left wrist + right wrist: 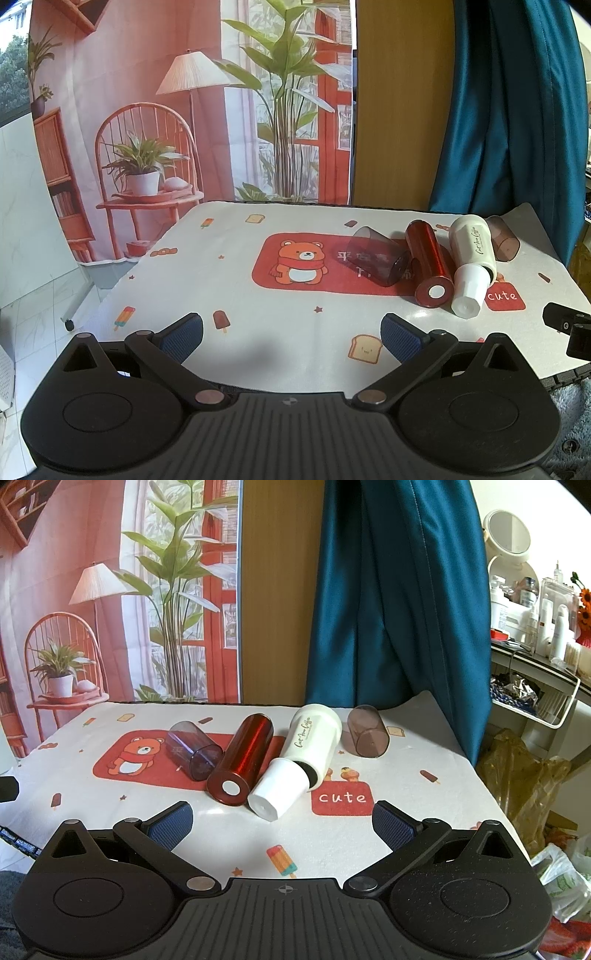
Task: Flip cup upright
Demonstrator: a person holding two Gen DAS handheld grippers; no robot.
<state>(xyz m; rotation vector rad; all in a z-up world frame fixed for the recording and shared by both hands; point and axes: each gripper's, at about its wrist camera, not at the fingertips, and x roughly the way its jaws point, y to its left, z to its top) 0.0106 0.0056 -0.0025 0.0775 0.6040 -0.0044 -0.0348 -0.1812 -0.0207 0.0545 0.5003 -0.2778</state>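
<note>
Right wrist view looks along the right claw (282, 823), whose blue-padded fingers (392, 827) stand wide apart over the near edge of the worktop (424, 746) with nothing between them. Four vessels lie on their sides in a row on the printed cloth, toward the far right corner: a purple cup (192, 751), a red can (242, 758), a white bottle (295, 760) and a brown cup (367, 731). The purple cup's mouth faces the near edge and it lies just beside the can, perhaps touching it; the can seems to rest against the bottle, while the brown cup lies apart at the far end of the row. All four point their ends roughly toward the cameras, which likely suits a forward reach along the fingers. The task names one cup, and I cannot tell which of the two tinted cups is meant. The left claw (291, 338) is likewise spread and empty, held low over the near edge, well apart from the purple cup (378, 256), the can (430, 264), the bottle (472, 258) and the brown cup (502, 238). Both claws appear to be held back and open in readiness, so I judge the flip not yet begun. A cup lying loose can roll when one finger touches it first, and the close neighbours leave little room beside the purple cup.
</note>
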